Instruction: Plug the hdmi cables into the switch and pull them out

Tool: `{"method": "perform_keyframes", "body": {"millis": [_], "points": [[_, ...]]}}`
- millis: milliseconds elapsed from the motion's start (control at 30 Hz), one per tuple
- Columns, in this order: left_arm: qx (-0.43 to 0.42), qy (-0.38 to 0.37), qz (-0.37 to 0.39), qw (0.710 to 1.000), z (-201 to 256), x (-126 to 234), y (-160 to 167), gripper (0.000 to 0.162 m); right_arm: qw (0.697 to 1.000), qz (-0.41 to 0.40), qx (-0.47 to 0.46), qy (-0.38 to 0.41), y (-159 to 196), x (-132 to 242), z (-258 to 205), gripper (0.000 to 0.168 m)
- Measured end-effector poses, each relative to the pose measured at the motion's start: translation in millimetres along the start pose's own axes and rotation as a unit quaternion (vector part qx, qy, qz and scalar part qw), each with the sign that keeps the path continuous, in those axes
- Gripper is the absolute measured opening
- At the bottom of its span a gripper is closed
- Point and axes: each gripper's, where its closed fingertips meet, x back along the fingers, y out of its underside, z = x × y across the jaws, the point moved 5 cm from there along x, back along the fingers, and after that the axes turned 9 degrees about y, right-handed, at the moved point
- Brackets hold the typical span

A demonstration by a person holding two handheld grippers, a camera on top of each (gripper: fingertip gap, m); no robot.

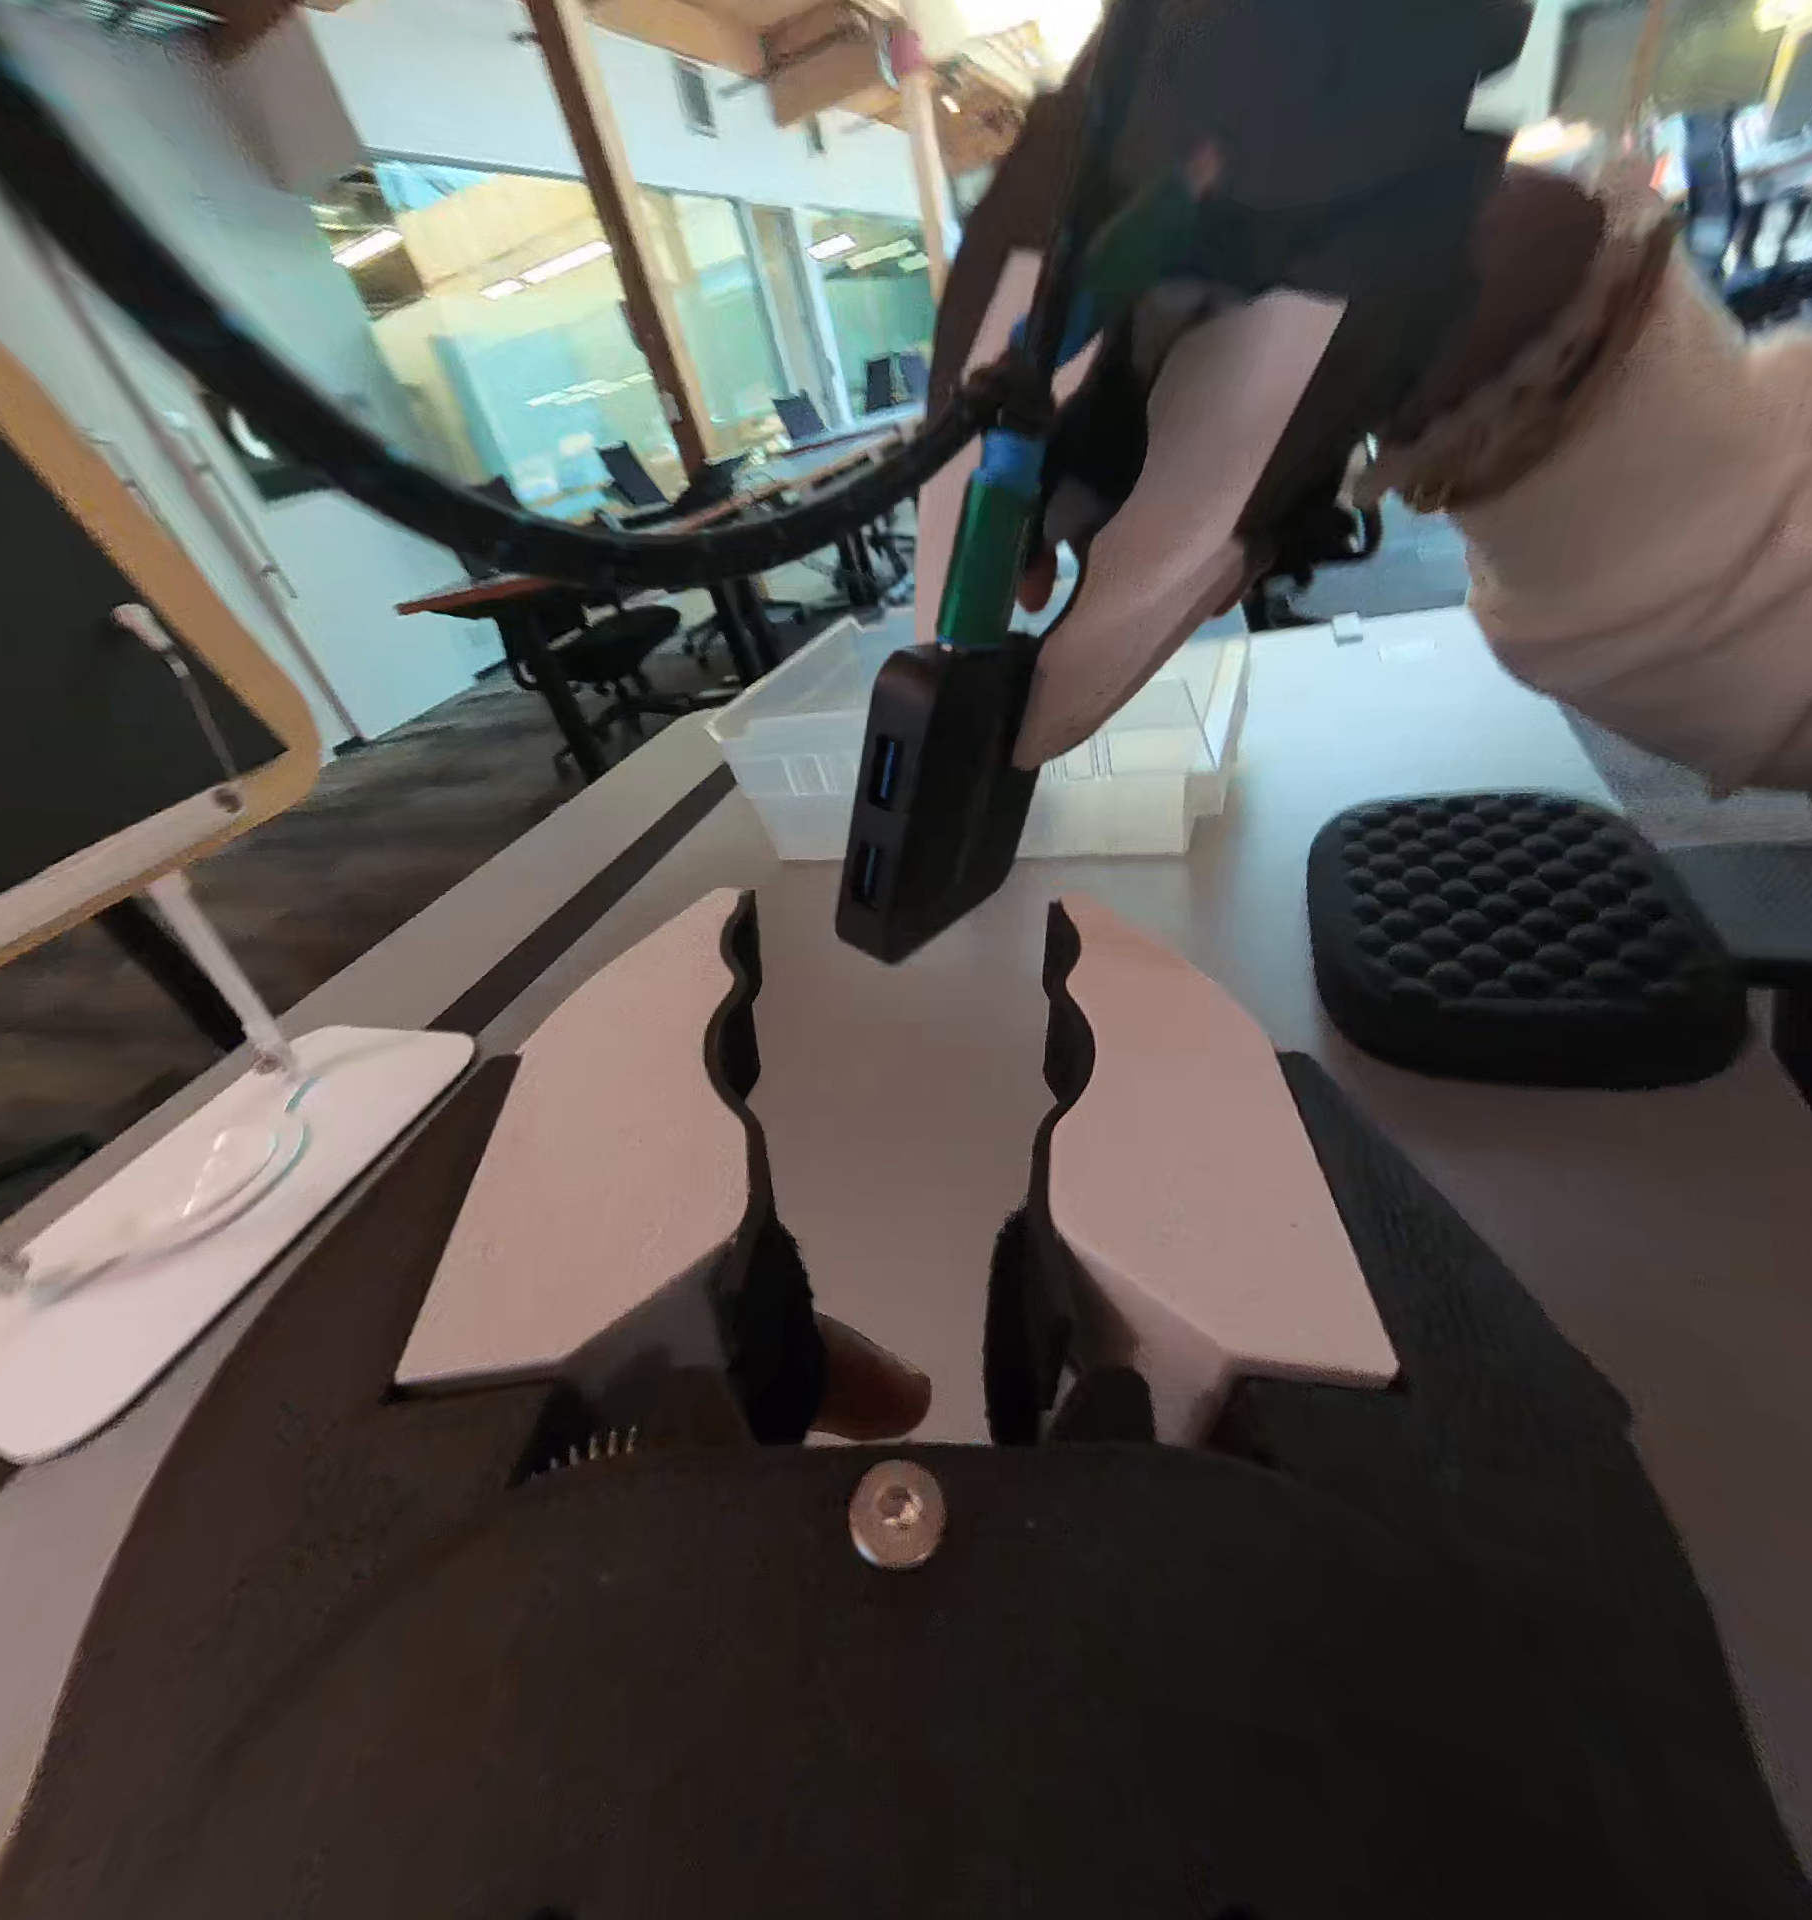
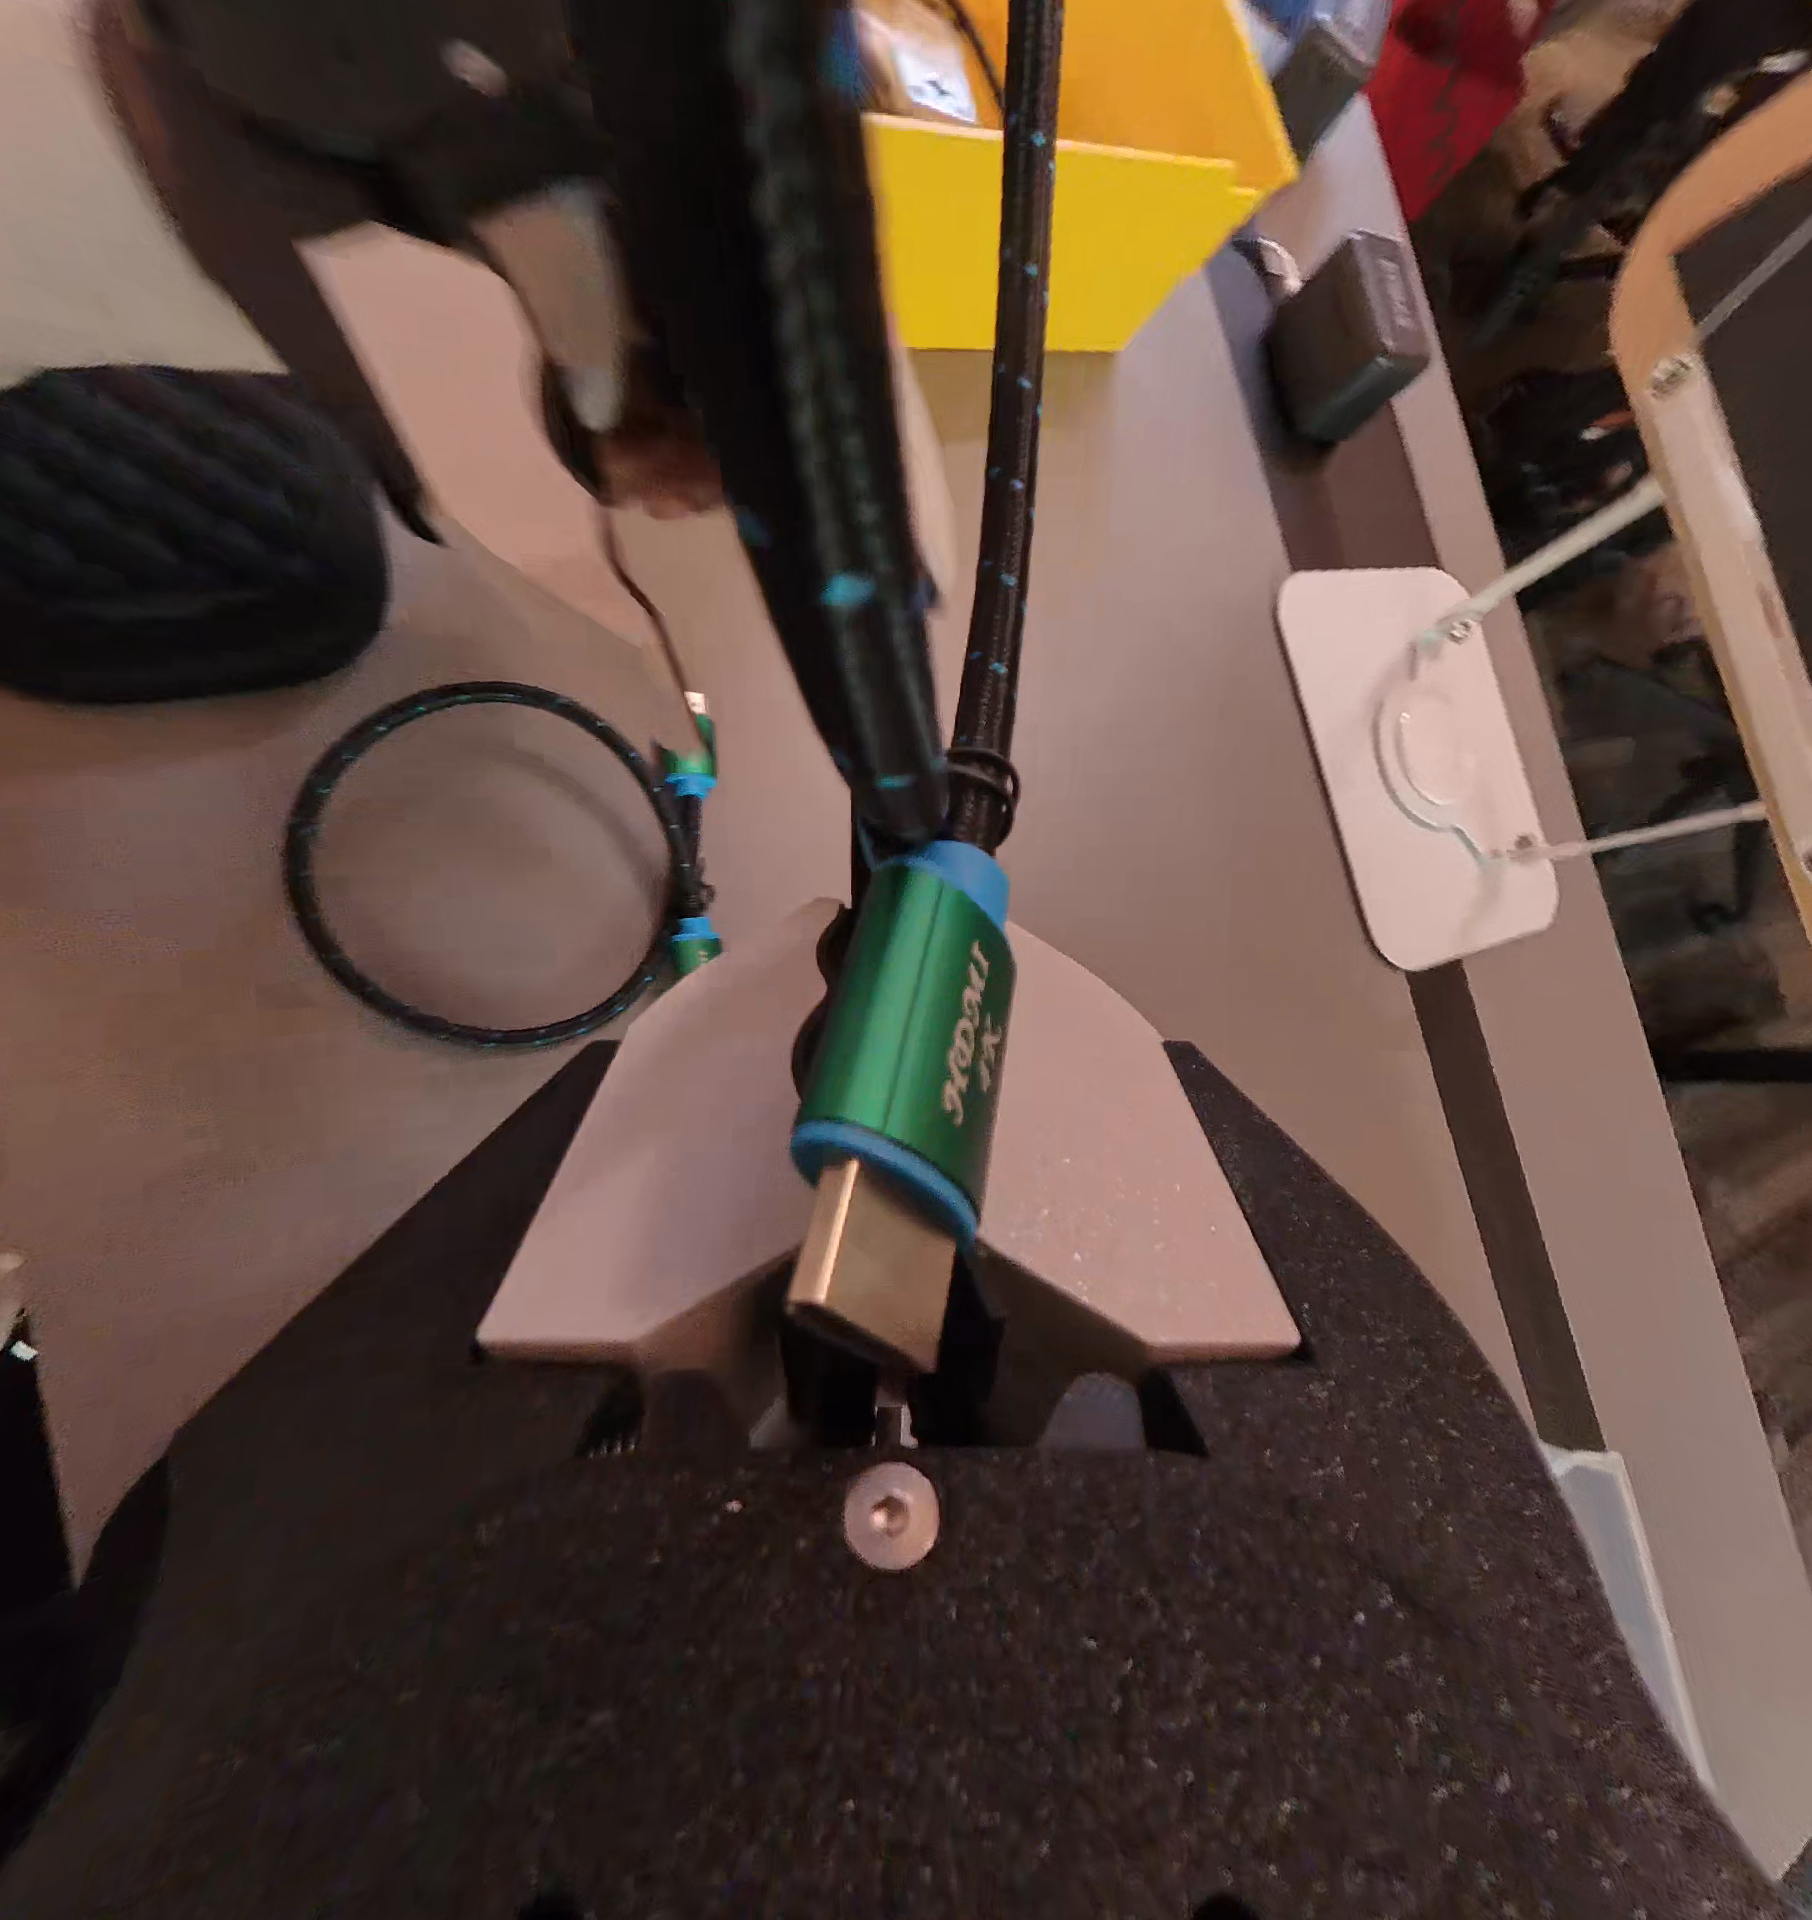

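Right gripper carries a plugged switch; left gripper waits empty.

On the desk's left part a coiled HDMI cable (image 2: 486, 862) lies. The left gripper (image 1: 897, 935) has its fingers wide apart, empty, just below the switch (image 1: 933, 800), which hangs from the green plug (image 2: 907, 1039) that the right gripper (image 2: 881, 966) clamps narrowly. The unsupported switch could slip off. The clear tray (image 1: 808, 748) at the far edge looks empty; the yellow bin (image 2: 1047, 218) contents are unclear.

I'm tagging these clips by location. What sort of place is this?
Most likely an open-plan office: rows of desks with office chairs stand behind glass partitions, and the work happens on a grey desk with storage bins, one yellow bin.
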Motion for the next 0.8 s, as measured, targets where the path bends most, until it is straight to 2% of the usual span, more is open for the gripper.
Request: {"method": "perform_keyframes", "body": {"millis": [67, 100, 133, 233, 300, 367, 433, 467, 500, 533, 600, 633, 667, 700, 733, 800], "points": [[-0.029, 0.037, -0.014, 0.999, 0.9, -18.5, 2.1, 0.047, 1.000, -0.003, 0.019, -0.021, -7.9, 4.3, -6.7, 0.015], [-0.039, 0.061, -0.002, 0.997, 5.5, -25.2, 0.9, 0.034, 0.999, -0.004, 0.027, -0.027, -11.4, 6.2, -9.4, 0.015], [-0.041, 0.074, 0.023, 0.996, 9.6, -29.3, -2.3, 0.023, 0.999, -0.007, 0.034, -0.038, -14.0, 8.1, -12.8, 0.015], [0.003, 0.095, 0.100, 0.990, 14.5, -30.5, -5.7, 0.015, 0.999, 0.016, 0.047, -0.015, -23.8, 14.1, -11.4, 0.021], [0.048, 0.101, 0.162, 0.981, 12.9, -26.8, -6.8, 0.014, 0.995, 0.065, 0.030, 0.066, -36.6, 27.0, 3.9, 0.046], [0.097, 0.121, 0.208, 0.966, 11.4, -23.8, -8.8, 0.014, 0.982, 0.136, 0.009, 0.128, -48.8, 52.7, 16.2, 0.062], [0.114, 0.131, 0.250, 0.952, 12.1, -23.3, -14.9, 0.014, 0.951, 0.253, -0.029, 0.178, -61.0, 85.3, 23.5, 0.074], [0.125, 0.137, 0.273, 0.944, 12.9, -23.5, -18.9, 0.014, 0.922, 0.323, -0.053, 0.208, -64.5, 104.9, 26.8, 0.076], [0.140, 0.143, 0.300, 0.933, 13.2, -23.7, -23.2, 0.014, 0.881, 0.398, -0.083, 0.242, -64.9, 127.0, 29.9, 0.076], [0.157, 0.144, 0.329, 0.920, 12.5, -23.3, -27.1, 0.014, 0.827, 0.476, -0.113, 0.277, -61.4, 151.4, 31.8, 0.067], [0.192, 0.145, 0.382, 0.892, 9.7, -22.1, -33.9, 0.014, 0.682, 0.623, -0.171, 0.343, -37.8, 204.0, 30.9, 0.051], [0.204, 0.145, 0.402, 0.881, 9.1, -22.1, -36.7, 0.014, 0.604, 0.683, -0.190, 0.366, -19.6, 227.1, 26.4, 0.043], [0.212, 0.145, 0.415, 0.873, 9.1, -22.8, -39.3, 0.014, 0.538, 0.725, -0.200, 0.380, -1.4, 244.5, 21.1, 0.035], [0.218, 0.146, 0.423, 0.867, 9.7, -23.9, -41.4, 0.014, 0.501, 0.745, -0.204, 0.390, 12.7, 255.1, 17.3, 0.034], [0.223, 0.146, 0.429, 0.863, 10.1, -25.0, -43.3, 0.014, 0.497, 0.744, -0.209, 0.396, 21.6, 259.0, 17.3, 0.039], [0.235, 0.144, 0.442, 0.853, 9.6, -26.2, -45.8, 0.014, 0.519, 0.720, -0.221, 0.405, 33.9, 258.6, 20.8, 0.048]]}}
